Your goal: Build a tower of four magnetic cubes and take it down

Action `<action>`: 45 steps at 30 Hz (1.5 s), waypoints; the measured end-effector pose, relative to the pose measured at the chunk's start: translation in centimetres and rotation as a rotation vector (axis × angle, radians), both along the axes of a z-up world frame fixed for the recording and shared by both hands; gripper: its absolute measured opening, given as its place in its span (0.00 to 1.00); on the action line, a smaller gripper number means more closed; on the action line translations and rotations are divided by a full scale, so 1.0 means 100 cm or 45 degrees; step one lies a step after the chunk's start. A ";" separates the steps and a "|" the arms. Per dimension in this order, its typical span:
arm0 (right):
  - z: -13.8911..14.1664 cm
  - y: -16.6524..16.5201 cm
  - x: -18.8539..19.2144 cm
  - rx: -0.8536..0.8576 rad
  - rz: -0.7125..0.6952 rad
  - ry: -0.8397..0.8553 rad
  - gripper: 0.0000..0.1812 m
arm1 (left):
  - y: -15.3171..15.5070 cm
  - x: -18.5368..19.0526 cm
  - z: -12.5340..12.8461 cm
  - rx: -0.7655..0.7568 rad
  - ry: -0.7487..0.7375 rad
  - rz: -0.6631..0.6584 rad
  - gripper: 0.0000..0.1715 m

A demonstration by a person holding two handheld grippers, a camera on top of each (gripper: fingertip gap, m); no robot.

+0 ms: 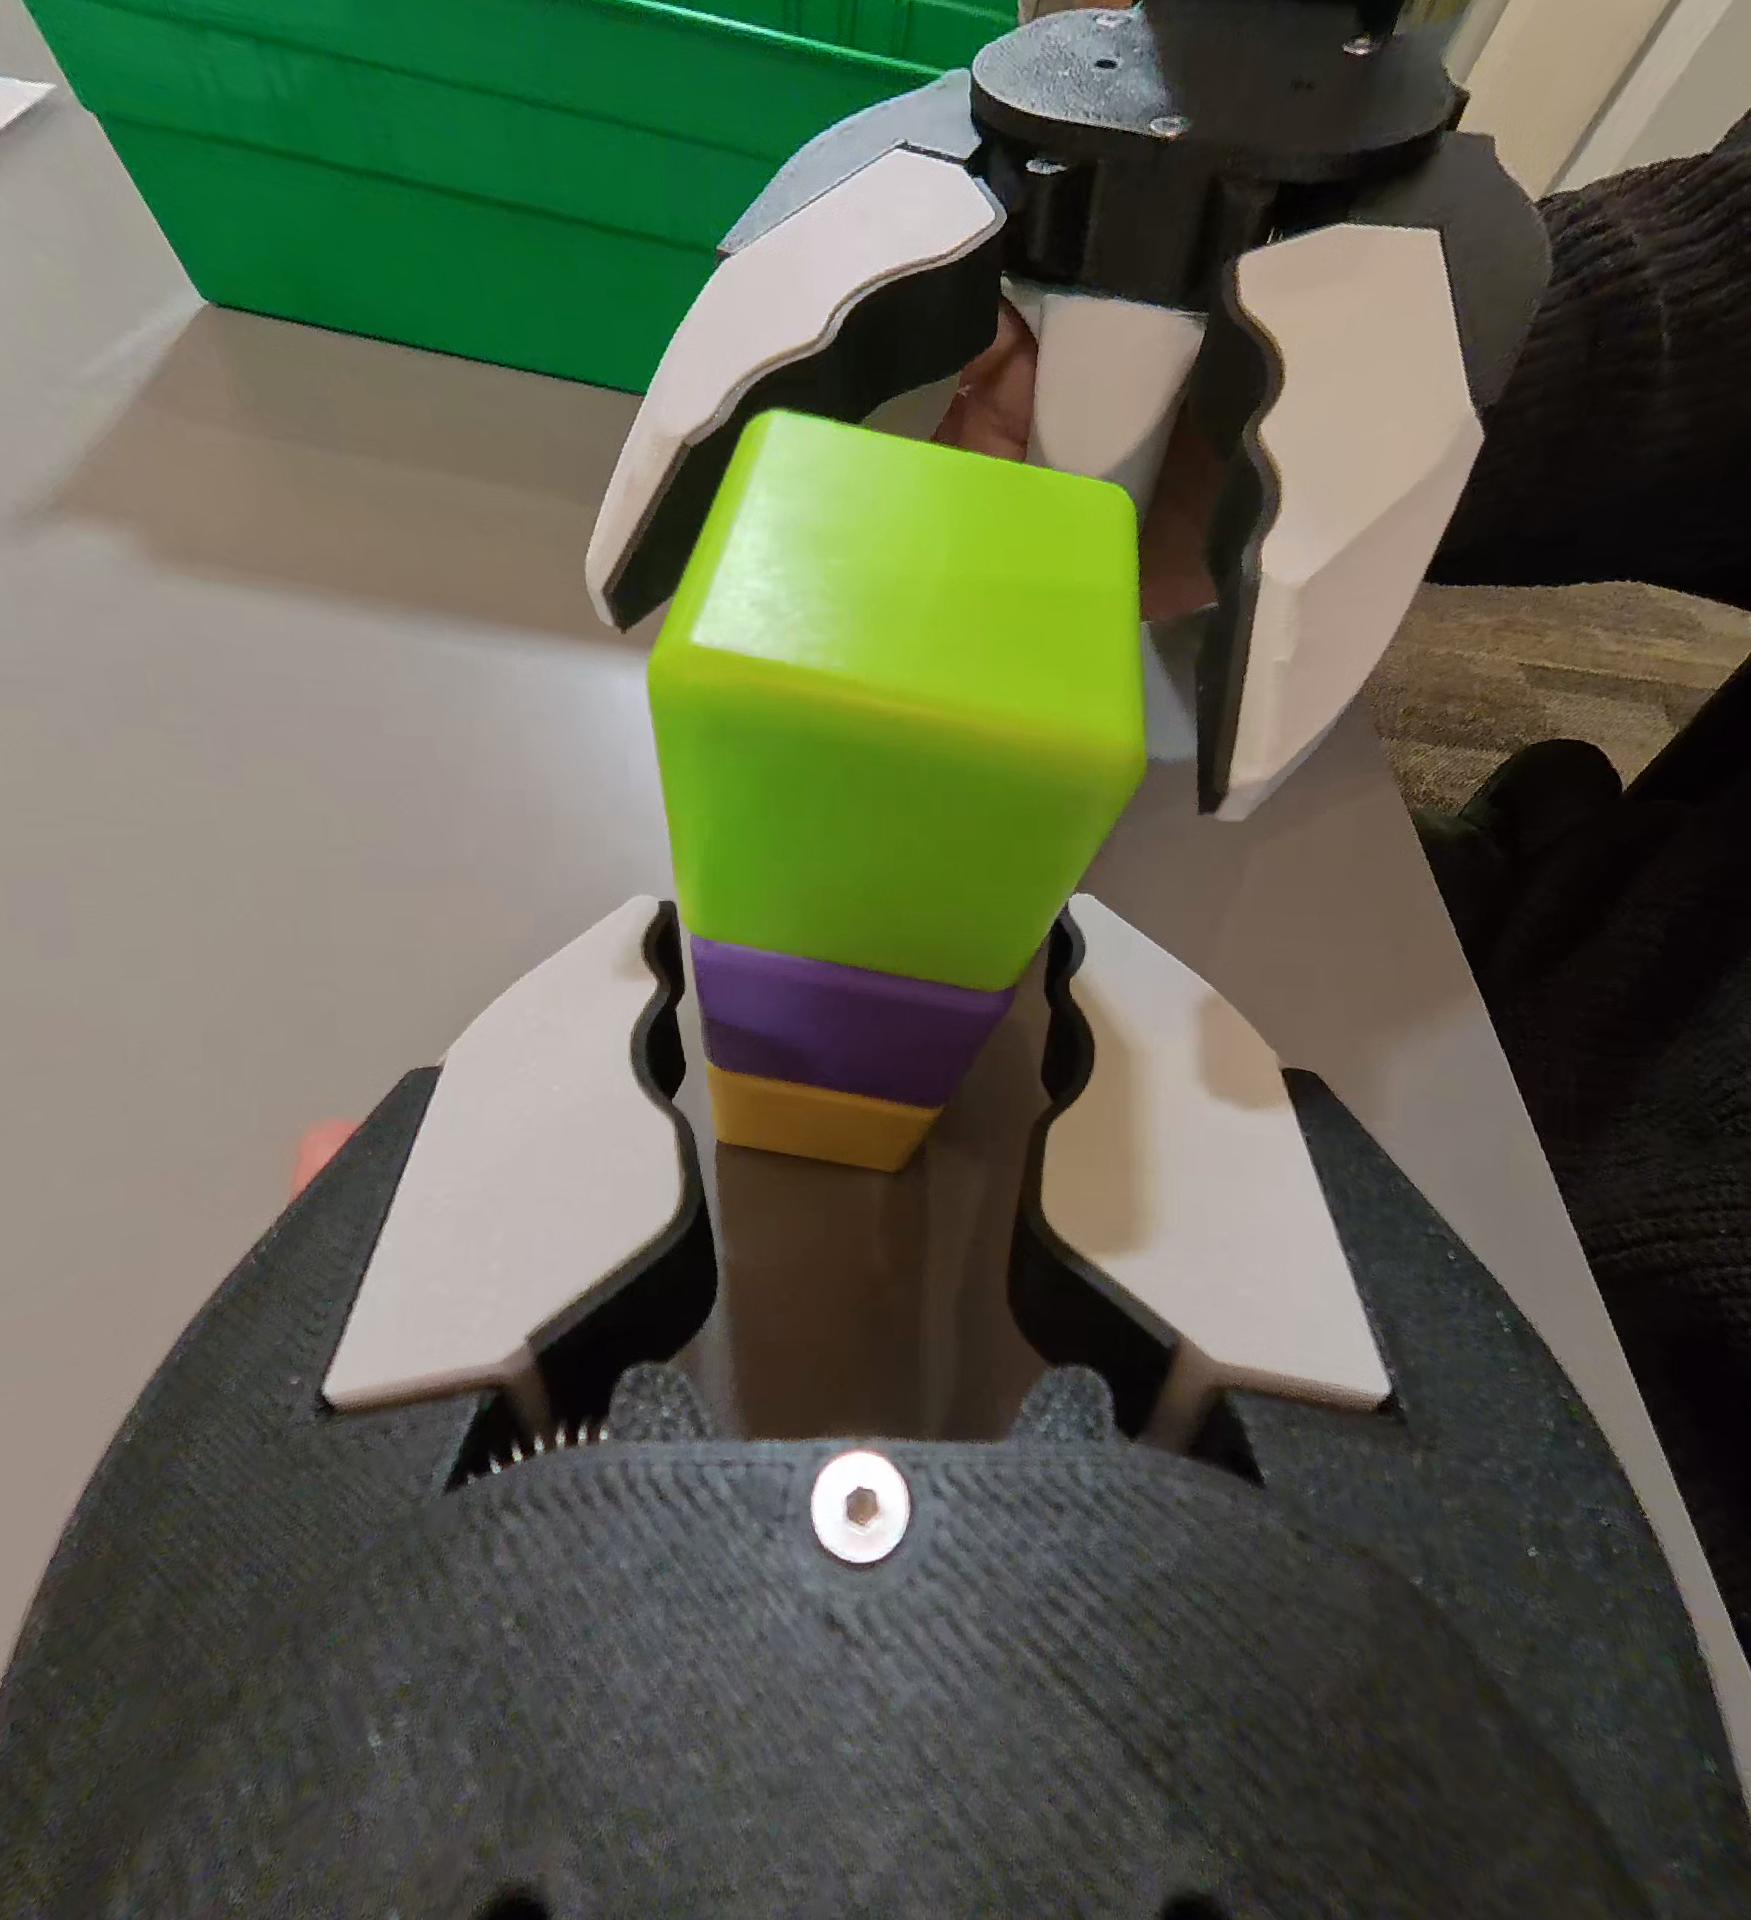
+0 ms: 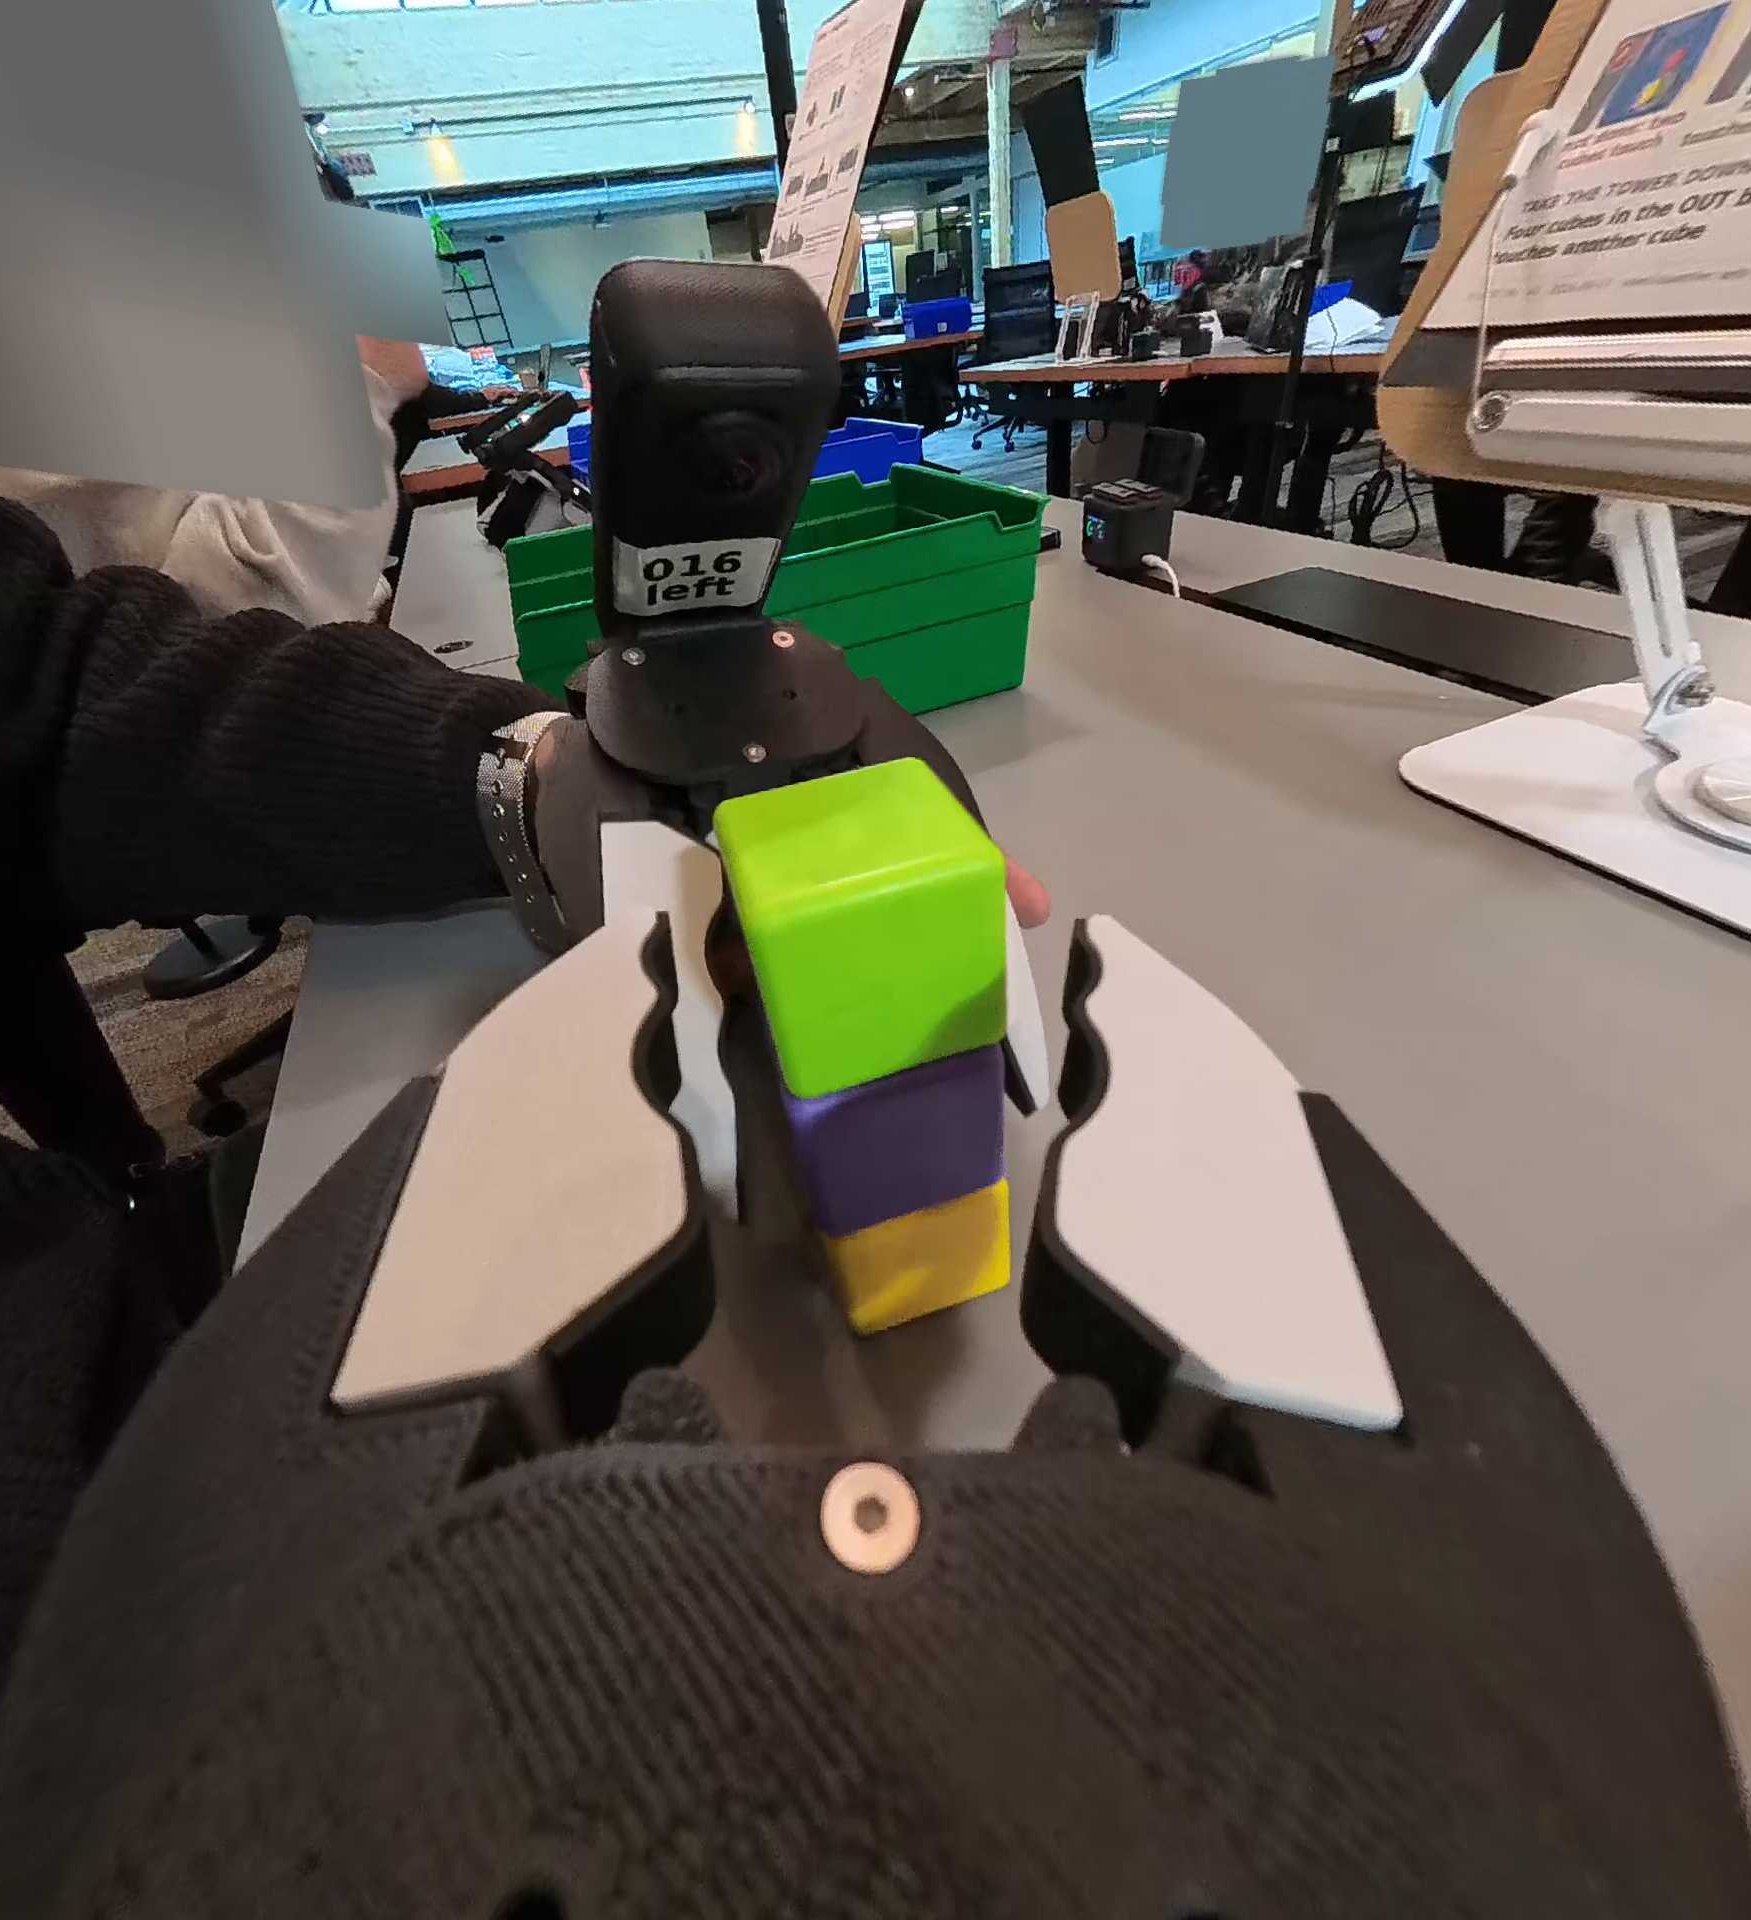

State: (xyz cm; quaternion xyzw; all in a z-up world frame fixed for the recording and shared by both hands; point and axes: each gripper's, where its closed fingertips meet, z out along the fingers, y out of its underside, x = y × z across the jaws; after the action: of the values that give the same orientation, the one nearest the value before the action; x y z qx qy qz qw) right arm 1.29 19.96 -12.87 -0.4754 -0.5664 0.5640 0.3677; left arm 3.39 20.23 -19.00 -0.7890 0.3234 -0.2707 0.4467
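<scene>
Clearly, both my claws stood wide apart w/ nothing held, facing each other across a three-cube tower. Fig. key, left wrist view unless noted:

(a) Left gripper (image 1: 866, 935): jaws spread, tips flanking the purple cube (image 1: 845, 1023), seemingly just short of touching it.

(b) Right gripper (image 1: 912, 717), seen opposite: jaws also spread, tips either side of the lime-green cube (image 1: 897, 727) at top; contact could not be confirmed. Its own view showed the right gripper (image 2: 866, 997) w/ tips apart near the green/purple seam.

(c) Tower: lime-green over purple over yellow cube (image 1: 819, 1132), standing on the grey table (image 1: 279, 831) near its edge; green cube sat slightly skewed on the purple one.

(d) Green bin (image 1: 414, 177) stood behind, well apart from the tower.

(e) White stand base (image 2: 1577, 790) and a paper board above it, right wrist view only.

Handling notes (judgement): cubes looked rigid, smooth, glossy plastic, prob. hollow and light, so stiff under a pinch but apt to slip on slick faces. Not fragile. Best hold approx. mid-height on two opposite flat faces, pads square-on, avoiding rounded edges. Stack looked tippy; a side nudge to any lower cube would likely topple the rest.
</scene>
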 end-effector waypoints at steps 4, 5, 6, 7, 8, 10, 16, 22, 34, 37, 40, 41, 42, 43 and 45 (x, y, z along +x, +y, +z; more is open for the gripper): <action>-0.001 -0.002 -0.002 -0.013 -0.003 0.003 0.40 | 0.000 0.001 -0.001 0.002 0.018 -0.002 0.38; -0.001 -0.002 -0.002 -0.013 -0.005 0.005 0.40 | 0.000 0.001 -0.002 0.001 0.020 -0.001 0.38; -0.001 -0.002 -0.003 -0.010 -0.006 0.005 0.39 | 0.000 0.001 -0.002 0.000 0.021 0.000 0.37; -0.001 -0.002 -0.004 -0.005 -0.006 0.004 0.39 | 0.000 0.001 -0.002 -0.002 0.022 0.003 0.37; -0.002 -0.003 -0.004 -0.001 -0.007 0.001 0.39 | 0.001 0.000 -0.002 -0.004 0.023 0.008 0.36; -0.003 -0.003 -0.005 0.006 -0.008 -0.004 0.38 | 0.001 0.000 -0.003 -0.008 0.025 0.010 0.35; -0.003 -0.002 -0.006 -0.011 -0.014 0.001 0.38 | 0.002 0.000 -0.004 -0.006 0.042 0.015 0.35; -0.004 -0.002 -0.005 -0.009 -0.009 0.004 0.37 | 0.002 0.000 -0.004 -0.015 0.037 0.020 0.33; -0.006 -0.003 -0.006 -0.017 0.012 0.008 0.31 | 0.002 0.000 -0.004 -0.026 0.029 0.014 0.32; -0.006 -0.002 -0.006 -0.035 0.013 0.009 0.29 | 0.002 0.000 -0.004 -0.032 0.023 0.007 0.32; -0.006 -0.002 -0.006 -0.035 0.020 0.012 0.29 | 0.002 0.000 -0.004 -0.033 0.023 0.008 0.32; -0.006 -0.002 -0.006 -0.033 0.021 0.013 0.29 | 0.002 0.000 -0.004 -0.033 0.022 0.008 0.32; -0.005 -0.001 -0.006 -0.041 0.022 0.013 0.29 | 0.002 0.000 -0.004 -0.034 0.022 0.009 0.32; -0.005 -0.001 -0.006 -0.062 0.025 0.014 0.29 | 0.002 0.000 -0.004 -0.035 0.020 0.010 0.32; -0.004 0.000 -0.006 -0.135 0.043 0.017 0.28 | 0.001 0.001 -0.004 -0.043 0.010 -0.002 0.32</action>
State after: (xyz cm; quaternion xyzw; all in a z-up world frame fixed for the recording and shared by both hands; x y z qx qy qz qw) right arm 0.64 19.98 -13.24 -0.4807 -0.5413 0.6025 0.3361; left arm 3.46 20.38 -19.42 -0.7973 0.3212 -0.2732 0.4319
